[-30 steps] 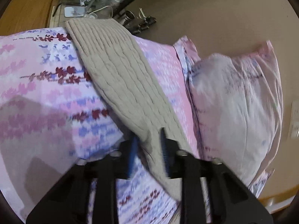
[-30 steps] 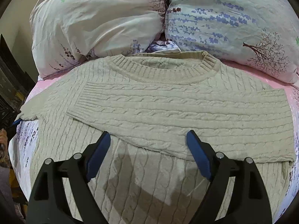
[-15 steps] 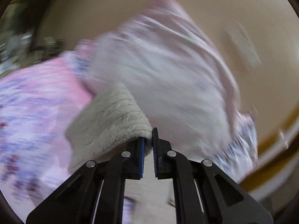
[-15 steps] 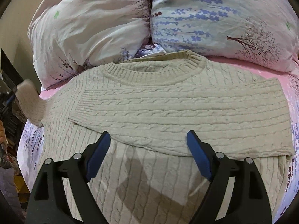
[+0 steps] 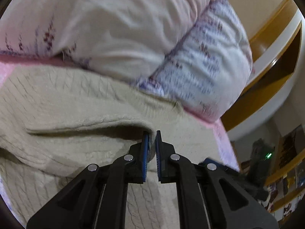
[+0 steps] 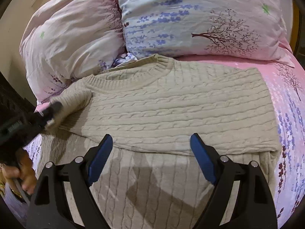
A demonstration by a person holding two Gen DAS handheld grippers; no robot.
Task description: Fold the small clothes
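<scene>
A beige cable-knit sweater (image 6: pixel 171 112) lies flat on the pink bed, neck toward the pillows, with one sleeve folded across its chest. My left gripper (image 5: pixel 152 148) is shut on the end of the other sleeve (image 5: pixel 114 122) and holds it lifted over the sweater's left shoulder; it also shows at the left of the right wrist view (image 6: pixel 47 114). My right gripper (image 6: pixel 150 158) is open and empty, hovering above the sweater's lower body.
Two floral pillows (image 6: pixel 200 19) lie against the sweater's neck at the head of the bed. The pink floral bedsheet (image 6: pixel 289 103) shows to the right. A wooden headboard (image 5: pixel 270 57) and shelves (image 5: pixel 286 181) stand beyond the bed.
My left gripper shut on the outstretched sleeve, lifted it and swung it in over the sweater toward the pillows. My right gripper stayed open above the sweater.
</scene>
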